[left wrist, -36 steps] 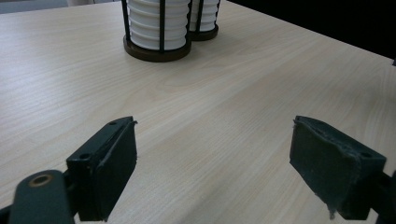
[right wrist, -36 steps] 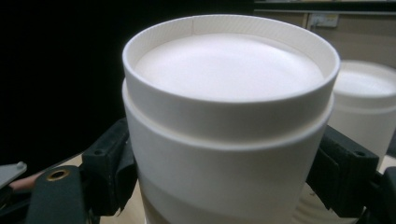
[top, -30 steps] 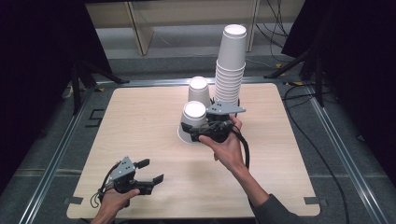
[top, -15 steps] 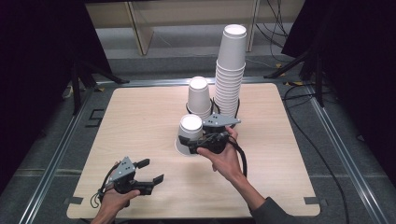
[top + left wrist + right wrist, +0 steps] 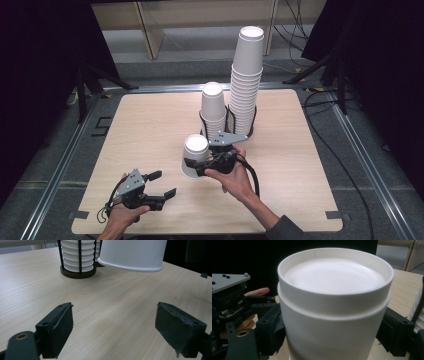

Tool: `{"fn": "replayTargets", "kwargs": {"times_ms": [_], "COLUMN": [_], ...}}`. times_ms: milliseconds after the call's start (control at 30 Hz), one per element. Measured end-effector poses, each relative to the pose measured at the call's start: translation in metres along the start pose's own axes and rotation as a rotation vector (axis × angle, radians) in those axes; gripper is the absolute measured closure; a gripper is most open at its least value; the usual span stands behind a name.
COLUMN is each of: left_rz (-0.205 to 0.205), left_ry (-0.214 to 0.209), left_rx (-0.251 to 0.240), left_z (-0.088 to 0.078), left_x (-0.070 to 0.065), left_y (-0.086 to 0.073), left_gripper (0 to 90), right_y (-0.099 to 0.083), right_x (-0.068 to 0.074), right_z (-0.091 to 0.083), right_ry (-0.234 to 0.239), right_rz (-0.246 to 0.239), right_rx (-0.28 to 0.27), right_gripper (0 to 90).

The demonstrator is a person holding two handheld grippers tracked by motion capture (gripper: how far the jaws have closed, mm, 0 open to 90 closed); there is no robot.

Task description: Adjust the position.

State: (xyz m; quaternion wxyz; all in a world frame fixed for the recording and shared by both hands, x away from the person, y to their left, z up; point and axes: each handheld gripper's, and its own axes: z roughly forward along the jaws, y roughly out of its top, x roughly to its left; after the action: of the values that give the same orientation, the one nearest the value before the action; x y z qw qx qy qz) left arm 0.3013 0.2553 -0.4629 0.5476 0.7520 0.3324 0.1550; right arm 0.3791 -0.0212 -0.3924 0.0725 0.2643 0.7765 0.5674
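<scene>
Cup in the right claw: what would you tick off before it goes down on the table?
1. Grip: the right claw is shut on the upside-down cup, one pad on each side. Ok.
2. One cup alone: the right gripper view shows a second edge just under the cup's base, perhaps a nested cup. Cannot tell.
3. Landing spot: bare table lies below the cup. Ok.
4. Clear of the short stack and the tall stack: the cup is apart from both. Ok.
5. Left claw: open, nothing in it, well away from the cup. Ok.
6. Cup set down: its rim hangs above the wood. Not ok.
</scene>
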Motion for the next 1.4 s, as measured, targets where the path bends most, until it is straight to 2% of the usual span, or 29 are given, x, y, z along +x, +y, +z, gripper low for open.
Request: {"fn": "replayTargets", "kwargs": {"times_ms": [33,133,167,200,233,300,333,433,633,667,733,767,800,833,867,933,1200,1300,1367,1400], "left_rz": [-0.001,0.007,-0.002,-0.002,0.007,0.003,0.005,0.006,0.01,0.009,0.013,0.014,0.014,0.041,0.006,0.015,0.008,0.007,0.004,0.008], "left_ry": [-0.002,-0.022,-0.028,-0.031,-0.035,-0.035,-0.034,-0.04,-0.038,-0.039,-0.047,-0.048,-0.056,-0.043,-0.058,-0.047,-0.046,-0.053,-0.057,-0.075], "left_rx": [0.0,-0.016,-0.029,-0.028,-0.021,-0.021,-0.016,-0.028,-0.015,-0.019,-0.018,-0.017,-0.03,0.002,-0.037,-0.018,-0.022,-0.021,-0.025,-0.042], "left_z": [0.0,0.001,0.002,0.002,0.002,0.001,0.001,0.002,0.0,0.001,0.001,0.001,0.002,0.0,0.003,0.001,0.001,0.001,0.001,0.003], "left_x": [0.0,0.0,-0.001,-0.001,-0.001,-0.002,-0.002,-0.003,-0.003,-0.003,-0.003,-0.003,-0.003,-0.001,-0.004,-0.003,-0.003,-0.004,-0.004,-0.004], "left_y": [0.0,0.0,0.0,0.0,0.0,0.0,0.001,0.001,0.001,0.001,0.001,0.001,0.001,0.001,0.001,0.001,0.001,0.002,0.002,0.001], "left_gripper": [14.7,14.7,14.7,14.7,14.7,14.7,14.7,14.7,14.7,14.7,14.7,14.7,14.7,14.7,14.7,14.7,14.7,14.5,14.4,14.3], "right_y": [-0.001,-0.004,-0.005,-0.006,-0.007,-0.009,-0.009,-0.01,-0.01,-0.01,-0.01,-0.011,-0.011,-0.011,-0.011,-0.011,-0.012,-0.013,-0.013,-0.013], "right_x": [0.003,0.004,0.005,0.006,0.007,0.01,0.01,0.013,0.016,0.016,0.017,0.018,0.018,0.019,0.02,0.021,0.025,0.027,0.029,0.029], "right_z": [0.0,0.005,0.006,0.008,0.008,0.011,0.012,0.014,0.016,0.015,0.017,0.018,0.018,0.019,0.019,0.02,0.023,0.024,0.026,0.026], "right_ry": [0.006,0.026,0.027,0.033,0.033,0.055,0.05,0.063,0.084,0.07,0.072,0.088,0.082,0.085,0.093,0.092,0.107,0.104,0.114,0.106], "right_rz": [0.024,0.002,0.005,0.002,-0.002,0.02,-0.002,-0.002,-0.002,-0.014,-0.015,-0.006,-0.015,-0.016,-0.012,-0.016,-0.017,-0.024,-0.022,-0.025], "right_rx": [0.018,0.015,0.03,0.018,0.036,0.032,0.033,0.031,0.034,0.043,0.035,0.04,0.034,0.035,0.036,0.037,0.046,0.057,0.043,0.06], "right_gripper": [19.9,19.9,19.9,19.9,19.9,19.9,19.9,19.9,19.9,19.9,19.9,19.9,19.9,19.9,19.9,19.9,19.9,19.9,19.9,19.9]}}
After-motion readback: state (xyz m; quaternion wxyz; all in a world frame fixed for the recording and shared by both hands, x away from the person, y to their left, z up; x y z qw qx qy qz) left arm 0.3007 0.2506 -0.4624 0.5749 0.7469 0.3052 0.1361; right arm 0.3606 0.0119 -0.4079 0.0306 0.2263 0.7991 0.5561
